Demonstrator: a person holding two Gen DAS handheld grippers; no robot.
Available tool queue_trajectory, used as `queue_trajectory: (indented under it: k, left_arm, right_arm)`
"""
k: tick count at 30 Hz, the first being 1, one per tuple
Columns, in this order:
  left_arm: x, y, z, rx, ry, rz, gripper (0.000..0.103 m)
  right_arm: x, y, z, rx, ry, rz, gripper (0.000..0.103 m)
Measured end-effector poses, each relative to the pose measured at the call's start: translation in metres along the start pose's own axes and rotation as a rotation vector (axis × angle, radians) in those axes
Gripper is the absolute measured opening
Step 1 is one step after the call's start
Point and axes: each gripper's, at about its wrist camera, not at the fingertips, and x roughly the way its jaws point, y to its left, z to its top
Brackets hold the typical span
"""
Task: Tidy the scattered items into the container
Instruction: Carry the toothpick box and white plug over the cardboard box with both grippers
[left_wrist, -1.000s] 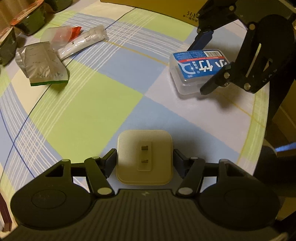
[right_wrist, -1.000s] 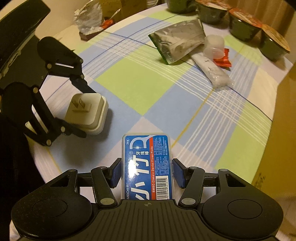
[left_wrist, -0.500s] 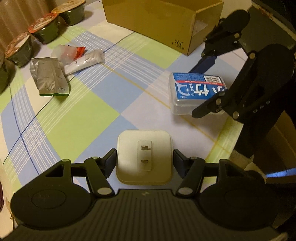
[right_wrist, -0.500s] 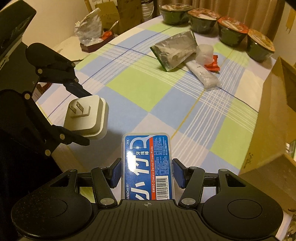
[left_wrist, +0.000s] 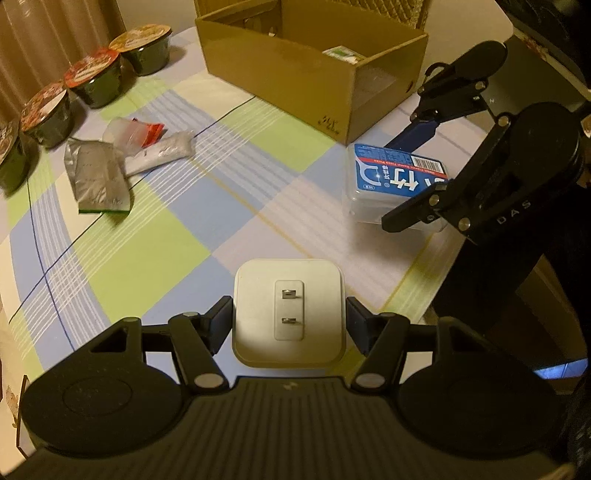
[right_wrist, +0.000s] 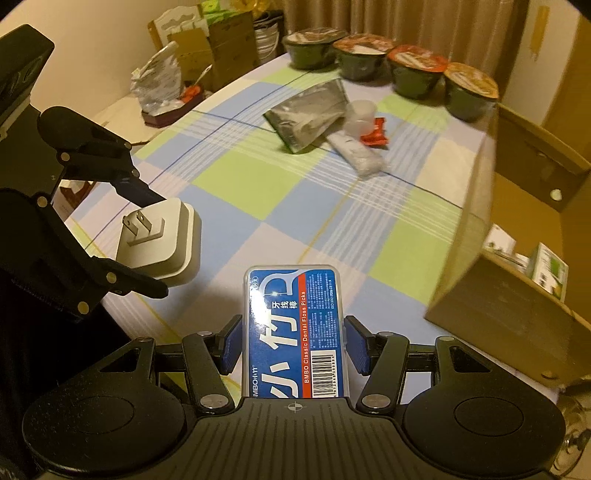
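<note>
Both grippers are loaded and raised off the table, so the step in hand looks like the carry toward the container. The left gripper has its fingers pinching a white plug adapter by its two sides, prongs facing up at the camera. The right gripper has its blue-padded fingers pinching a clear floss pick box with a blue label, held lengthwise along the gripper. The cardboard box stands open at the far side of the checked tablecloth; in the right wrist view its wall is close on the right, and a few small packages already lie inside. Still scattered on the table are a silver foil pouch, a white tube-like packet and a small clear cup with a red wrapper, bunched together near a row of dark lidded bowls. The next move, as I judge it, calls for bringing each gripper over the box rim, clear of the wall and of the other gripper, then spreading the fingers to drop the item among the things inside.
</note>
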Motion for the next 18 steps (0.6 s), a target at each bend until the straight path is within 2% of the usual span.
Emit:
queue_trajectory:
  k: [18]
  left_arm:
    - [0.000, -0.038, 0.040, 0.033, -0.032, -0.017, 0.060]
  right_arm:
    - [-0.039, -0.039, -0.032, 0.094, -0.038, -0.061, 0.060]
